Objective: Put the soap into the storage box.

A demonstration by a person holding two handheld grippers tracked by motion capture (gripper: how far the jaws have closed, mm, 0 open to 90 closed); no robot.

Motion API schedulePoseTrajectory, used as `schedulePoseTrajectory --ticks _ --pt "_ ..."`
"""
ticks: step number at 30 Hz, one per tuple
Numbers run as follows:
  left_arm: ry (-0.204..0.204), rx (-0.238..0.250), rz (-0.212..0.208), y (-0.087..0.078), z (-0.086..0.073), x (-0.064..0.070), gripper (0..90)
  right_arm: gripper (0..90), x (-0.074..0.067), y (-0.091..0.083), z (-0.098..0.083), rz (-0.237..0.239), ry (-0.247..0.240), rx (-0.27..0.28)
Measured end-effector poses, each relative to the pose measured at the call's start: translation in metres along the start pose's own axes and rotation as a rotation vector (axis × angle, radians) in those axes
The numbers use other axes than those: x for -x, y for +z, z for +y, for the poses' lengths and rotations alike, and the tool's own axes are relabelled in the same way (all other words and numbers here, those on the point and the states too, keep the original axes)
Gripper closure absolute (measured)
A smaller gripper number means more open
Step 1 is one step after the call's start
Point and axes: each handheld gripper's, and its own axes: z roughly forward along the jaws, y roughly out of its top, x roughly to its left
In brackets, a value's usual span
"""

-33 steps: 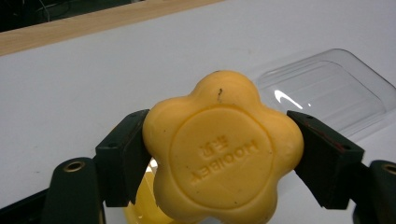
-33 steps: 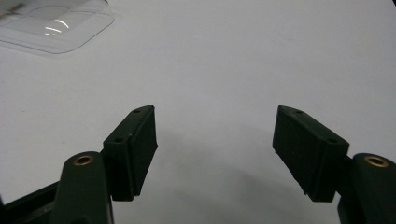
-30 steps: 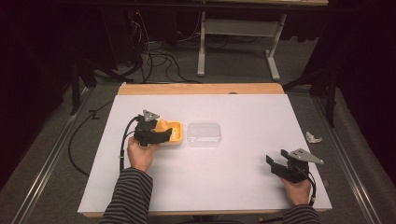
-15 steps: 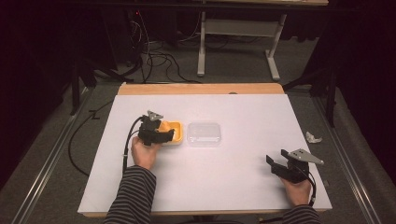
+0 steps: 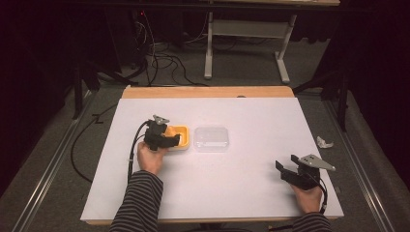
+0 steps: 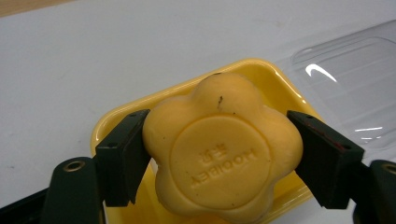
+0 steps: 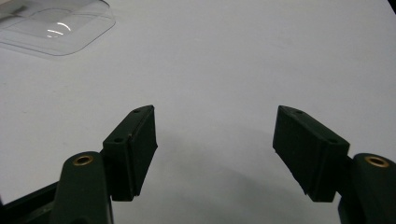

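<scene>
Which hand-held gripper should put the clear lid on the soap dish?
Right. The right hand-held gripper is open and free; the left hand-held gripper grips the yellow soap over the dish, beside the lid.

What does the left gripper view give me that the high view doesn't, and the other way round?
Left gripper view: the flower-shaped yellow soap up close, both jaws of the left gripper pressed on its sides, raised lettering on its face, small dark specks on it.

High view: the right gripper near the table's right edge, jaws apart and holding nothing, the person's hands and striped sleeves, the whole white table, and a crumpled scrap off its right side.

Both: the yellow dish and the clear lid lying beside it.
</scene>
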Motion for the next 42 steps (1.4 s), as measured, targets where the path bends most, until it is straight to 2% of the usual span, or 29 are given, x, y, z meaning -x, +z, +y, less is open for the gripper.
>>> schedulePoseTrajectory --ticks 4,8,13,18,21,26,33,42 --pt "0.007 -0.008 0.003 0.002 -0.001 0.001 26.1 30.6 0.000 0.000 0.000 -0.002 0.002 -0.002" --pt "-0.005 -0.015 -0.001 0.005 -0.001 0.000 26.0 30.6 0.000 0.000 0.000 -0.003 0.000 -0.002" --pt "0.005 -0.044 0.004 0.011 -0.002 0.001 25.8 30.5 -0.001 0.000 0.000 -0.002 0.004 -0.007" --pt "-0.012 -0.057 0.001 0.014 -0.003 0.000 25.6 30.5 -0.001 0.000 0.000 -0.001 0.003 -0.004" --pt "-0.015 -0.048 0.002 0.014 -0.003 -0.001 25.5 30.5 -0.001 0.000 0.000 -0.001 0.004 -0.006" --pt "-0.011 0.007 0.001 0.008 0.000 0.002 23.0 30.6 -0.001 0.000 0.000 -0.001 0.001 -0.006" --pt "-0.011 0.013 -0.004 0.004 -0.001 0.001 20.0 30.6 -0.001 0.000 0.000 0.000 -0.005 -0.005" --pt "-0.011 0.065 -0.017 -0.012 0.000 0.000 19.7 30.6 -0.001 0.000 0.000 -0.001 -0.007 -0.006"
